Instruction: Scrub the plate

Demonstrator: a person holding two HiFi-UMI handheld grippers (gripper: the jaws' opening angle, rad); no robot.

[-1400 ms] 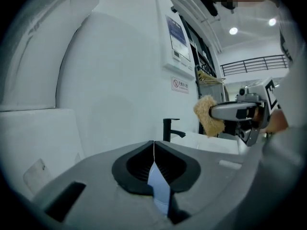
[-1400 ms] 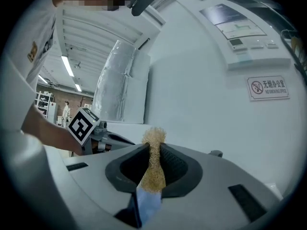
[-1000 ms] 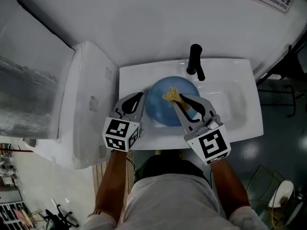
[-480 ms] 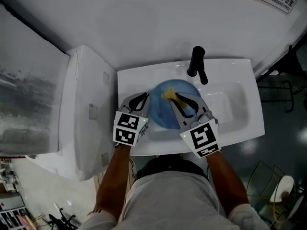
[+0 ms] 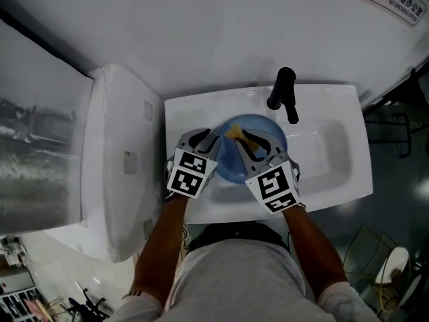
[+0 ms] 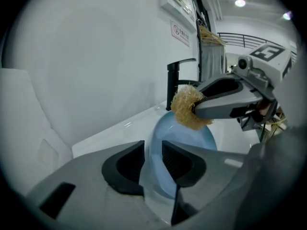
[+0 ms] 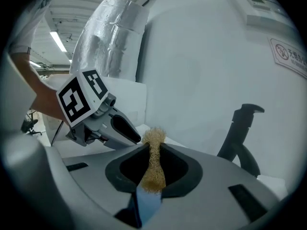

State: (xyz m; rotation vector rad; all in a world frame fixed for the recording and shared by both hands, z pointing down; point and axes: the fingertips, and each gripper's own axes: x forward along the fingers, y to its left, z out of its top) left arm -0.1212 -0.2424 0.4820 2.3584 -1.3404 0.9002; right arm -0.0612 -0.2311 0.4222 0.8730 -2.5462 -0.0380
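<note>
Sink basin, white, holds the tilted blue plate below a black faucet. Left gripper straddles the plate's rim, its jaws having just opened off it. Right gripper is clamped on a tan fibrous scrubber at the plate's far edge.

That sink looks like glossy white ceramic, and the tap is matt black. The plate is smooth, the scrubber rough and fibrous.
</note>
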